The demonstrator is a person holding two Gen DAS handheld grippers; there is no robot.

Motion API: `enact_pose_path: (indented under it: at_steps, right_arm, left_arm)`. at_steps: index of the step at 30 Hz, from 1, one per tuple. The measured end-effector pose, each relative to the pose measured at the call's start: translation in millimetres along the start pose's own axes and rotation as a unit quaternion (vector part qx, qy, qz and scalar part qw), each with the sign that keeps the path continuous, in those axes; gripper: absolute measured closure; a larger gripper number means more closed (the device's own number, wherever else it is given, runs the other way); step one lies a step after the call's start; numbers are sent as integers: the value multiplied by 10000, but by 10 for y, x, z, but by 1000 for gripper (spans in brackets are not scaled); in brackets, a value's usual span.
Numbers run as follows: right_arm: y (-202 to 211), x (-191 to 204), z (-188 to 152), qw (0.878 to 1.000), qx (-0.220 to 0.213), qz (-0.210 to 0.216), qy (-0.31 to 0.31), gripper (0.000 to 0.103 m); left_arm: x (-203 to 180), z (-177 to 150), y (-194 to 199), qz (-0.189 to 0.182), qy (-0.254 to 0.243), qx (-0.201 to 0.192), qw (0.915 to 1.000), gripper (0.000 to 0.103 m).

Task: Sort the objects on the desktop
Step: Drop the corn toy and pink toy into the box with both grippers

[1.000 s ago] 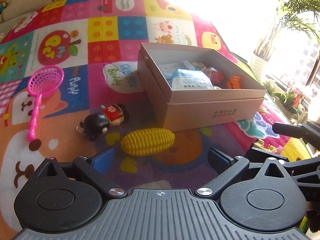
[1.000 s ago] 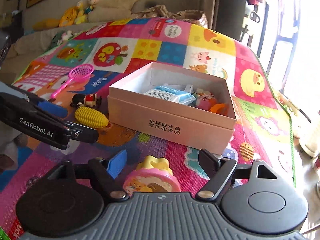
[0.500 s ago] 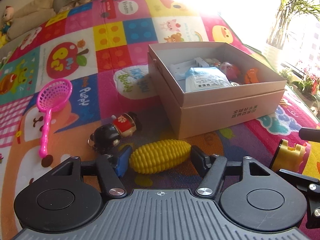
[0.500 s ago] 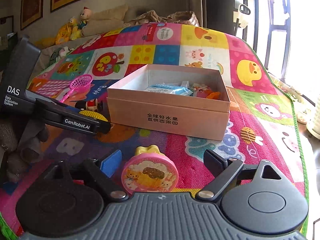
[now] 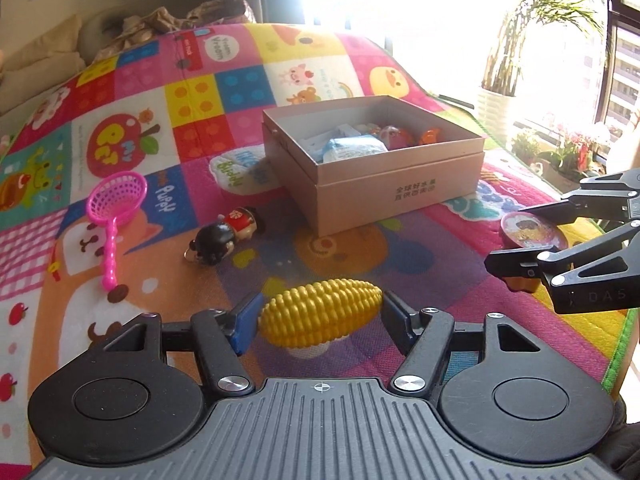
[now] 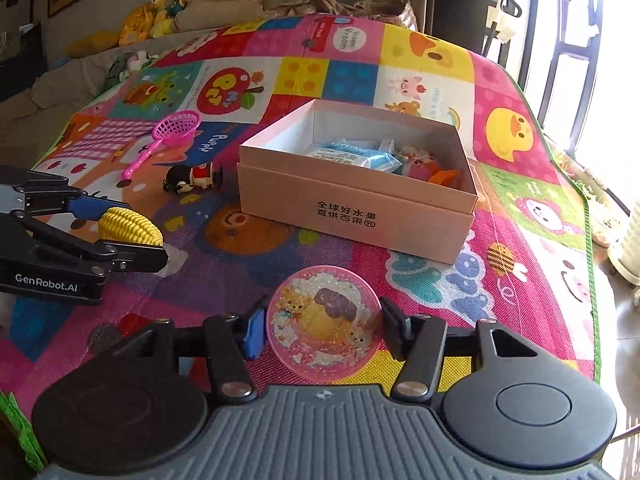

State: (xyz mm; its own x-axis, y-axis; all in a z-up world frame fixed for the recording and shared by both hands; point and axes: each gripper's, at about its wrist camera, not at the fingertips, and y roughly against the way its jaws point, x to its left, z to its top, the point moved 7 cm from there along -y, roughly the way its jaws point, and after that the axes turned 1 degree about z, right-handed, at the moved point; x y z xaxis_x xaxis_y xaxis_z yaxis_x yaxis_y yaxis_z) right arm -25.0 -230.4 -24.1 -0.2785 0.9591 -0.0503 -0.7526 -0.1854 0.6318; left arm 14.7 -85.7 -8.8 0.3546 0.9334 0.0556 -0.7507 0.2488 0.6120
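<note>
My left gripper point(image 5: 318, 320) is shut on a yellow toy corn cob point(image 5: 320, 312), held just above the mat; it also shows in the right wrist view point(image 6: 128, 226). My right gripper point(image 6: 322, 324) is shut on a round pink toy with a cartoon lid point(image 6: 324, 320), also lifted; it shows at the right of the left wrist view point(image 5: 532, 232). An open tan cardboard box point(image 5: 400, 192) stands ahead with a blue-white packet point(image 5: 352, 148) and small toys inside; it also shows in the right wrist view point(image 6: 352, 208).
A black-and-red doll figure point(image 5: 224, 232) lies left of the box. A pink toy net scoop point(image 5: 116, 208) lies further left. All rest on a colourful play mat point(image 5: 120, 120). Potted plants and a window stand at the right; plush toys point(image 6: 156, 20) sit behind.
Both grippers closed on their toys and lifted them: the left on the corn cob, the right on the pink round toy. Both views pulled back and up from the mat.
</note>
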Motion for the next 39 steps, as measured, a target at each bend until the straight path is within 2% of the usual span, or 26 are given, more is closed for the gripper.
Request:
enact_pose_path:
  at_steps: [3,7,11,15,18,19,21,23,26,31,33,35,37,39]
  right_arm:
    - [234,10,165,9995,-149,-15,277,47]
    - [723,-143,646,9946,-870,-300,483,47]
    - [1030,-359,1139,9872,-1465,-488,391,47]
    - [1003,-533,1459,9835,-1704,-553,239,47]
    - [819,-641,1625,9844,-1668,-549,61,47]
    - [749,-671,1657,9848,-1641,-565,9,47]
    - [605,-739,1697,9855,-1555,-666,-91,47]
    - [423,-823,1683,9875,-1396,-676,-280,47]
    - [150,-895,1657,9905,-1137,-497,-594,47]
    - [-456,-787,1709,9920,-653,-48,-1083,47]
    - [-697,-714,1808,9908,-666,-48,-1181,47]
    - [-869,-664,1935,9890,-910,-168,-1152,47]
    - [-1029,-643,2029,9885,-906,-288,-1175,40]
    - [-1095,-604,2060,9884,-845,-302,-1225,39]
  left_arm:
    - [6,249,130,-55,-47,-364,9993,33]
    - [37,795,276,119,-223,-1062,9940,34]
    - [2,1251,167,122,-302,-1384,9898,34]
    - [-76,1714,-130,151,-385,-1611,9861,32]
    - [-33,1963,-437,136,-300,-1566,9871,17]
    - [41,1978,-520,214,-184,-1517,9880,17]
    - [213,1861,-556,278,136,-1375,9900,14]
    - [361,1604,-510,225,377,-1233,9914,9]
    - [514,1121,-439,387,444,-993,9933,6]
    - [718,341,-409,592,501,-326,9965,3]
    - [795,159,-395,599,598,-160,9963,3]
    - [894,41,-370,638,712,-80,9954,3]
    - [1034,-34,-316,810,785,-86,9936,3]
    - [1166,-82,-267,1014,865,-123,9910,2]
